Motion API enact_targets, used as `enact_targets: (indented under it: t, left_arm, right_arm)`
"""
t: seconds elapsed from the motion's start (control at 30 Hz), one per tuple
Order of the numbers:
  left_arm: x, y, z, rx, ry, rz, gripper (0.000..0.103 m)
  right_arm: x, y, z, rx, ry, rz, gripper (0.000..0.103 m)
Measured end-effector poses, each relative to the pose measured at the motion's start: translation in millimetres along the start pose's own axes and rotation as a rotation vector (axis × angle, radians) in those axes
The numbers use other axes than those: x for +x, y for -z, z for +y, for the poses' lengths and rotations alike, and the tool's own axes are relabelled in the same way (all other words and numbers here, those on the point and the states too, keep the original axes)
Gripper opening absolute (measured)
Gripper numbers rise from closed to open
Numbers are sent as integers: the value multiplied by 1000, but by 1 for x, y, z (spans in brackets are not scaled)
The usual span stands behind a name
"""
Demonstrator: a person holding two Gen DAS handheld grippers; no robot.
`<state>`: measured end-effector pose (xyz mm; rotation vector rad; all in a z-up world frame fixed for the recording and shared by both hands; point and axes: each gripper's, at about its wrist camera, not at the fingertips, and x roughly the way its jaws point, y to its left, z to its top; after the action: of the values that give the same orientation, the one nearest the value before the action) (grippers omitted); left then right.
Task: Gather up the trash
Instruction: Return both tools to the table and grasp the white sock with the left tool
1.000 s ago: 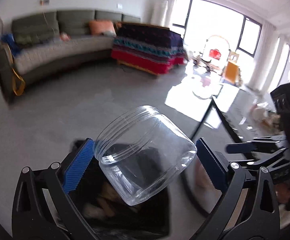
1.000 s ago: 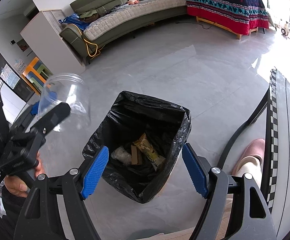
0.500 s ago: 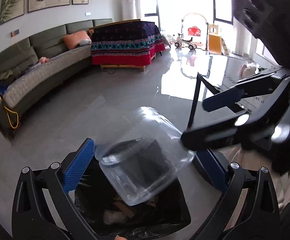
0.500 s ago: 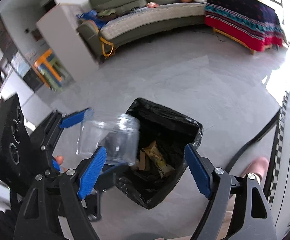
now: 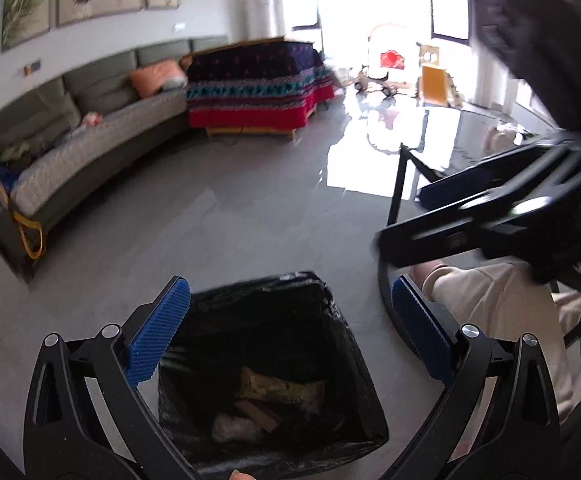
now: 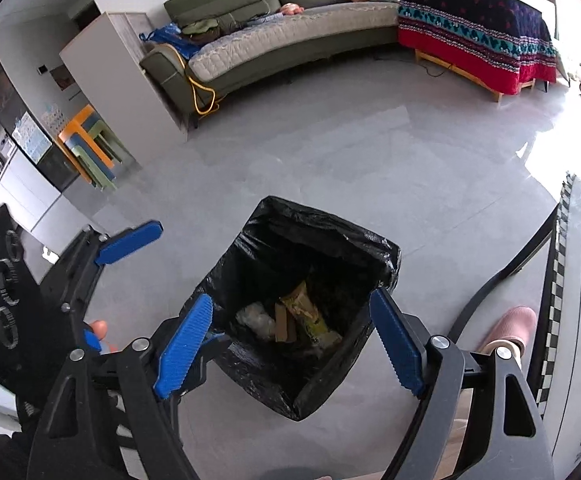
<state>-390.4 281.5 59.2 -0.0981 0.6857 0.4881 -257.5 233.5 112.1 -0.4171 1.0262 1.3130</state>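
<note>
- Your left hand-held gripper (image 5: 288,334) is wide open and holds nothing.
- Your right hand-held gripper (image 6: 290,344) is wide open and empty too.
- The black trash bag (image 6: 374,248) sits on the floor under both, with wrappers (image 6: 306,314) inside.

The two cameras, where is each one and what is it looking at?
Left wrist: rides the open left gripper, looks down into the trash bin; a beige sleeve shows.
Right wrist: rides the open right gripper, above the bin; a pink slipper shows.
Both share the bin, the green sofa and the other gripper.
</note>
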Motion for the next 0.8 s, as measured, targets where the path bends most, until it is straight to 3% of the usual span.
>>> enact_targets:
  t: [0.1,0.23,0.3,0.53,0.8]
  left_arm:
    - [10,-2,12,-128,-63,90,97]
    - [20,-10,27,-321,-10,140,98]
    - [22,-17,24,-345,-18,133,97]
    - [32,-53,-30,-225,-20,124,98]
    - [66,-105,-101,-125,162,149,98]
  right_arm:
    - [-11,2,-9,9,13,-22,82]
    - [-33,13,-29,36,38,-51,82]
    - [-42,18,-40,52,51,-64,82]
    - [-83,35,-96,145,111,-121,82]
    - [-130,66,-173,299,215,-186,82]
